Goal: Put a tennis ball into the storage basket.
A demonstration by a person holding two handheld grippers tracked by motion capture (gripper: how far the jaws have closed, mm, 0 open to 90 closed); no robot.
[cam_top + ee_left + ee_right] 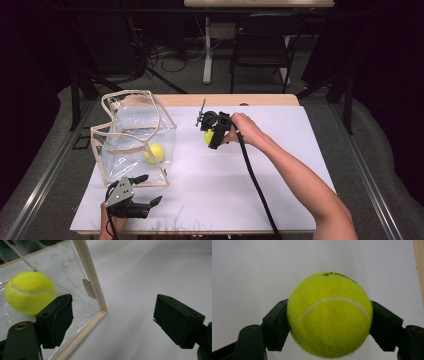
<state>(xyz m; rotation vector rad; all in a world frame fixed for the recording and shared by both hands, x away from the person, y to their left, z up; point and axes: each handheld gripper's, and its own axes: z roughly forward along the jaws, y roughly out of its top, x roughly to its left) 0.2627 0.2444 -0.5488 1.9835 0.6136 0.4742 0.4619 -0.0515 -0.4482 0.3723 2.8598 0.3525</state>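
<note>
The left gripper (pixel 145 190) waits with jaws apart at six o'clock of the clear bag (pixel 135 137). The right gripper (pixel 214 131) clamps a tennis ball (pixel 329 315); the fuzzy ball may slip out if the bag's soft rim catches it.

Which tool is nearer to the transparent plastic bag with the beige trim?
Left. The left tool is open right at the near corner of the transparent plastic bag with beige trim. The right tool, gripping a yellow tennis ball, is farther off over the white table.

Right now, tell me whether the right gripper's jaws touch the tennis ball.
Touching. In the right gripper view, the right gripper has both jaws pressed against the sides of the tennis ball, with no gap either side.
</note>
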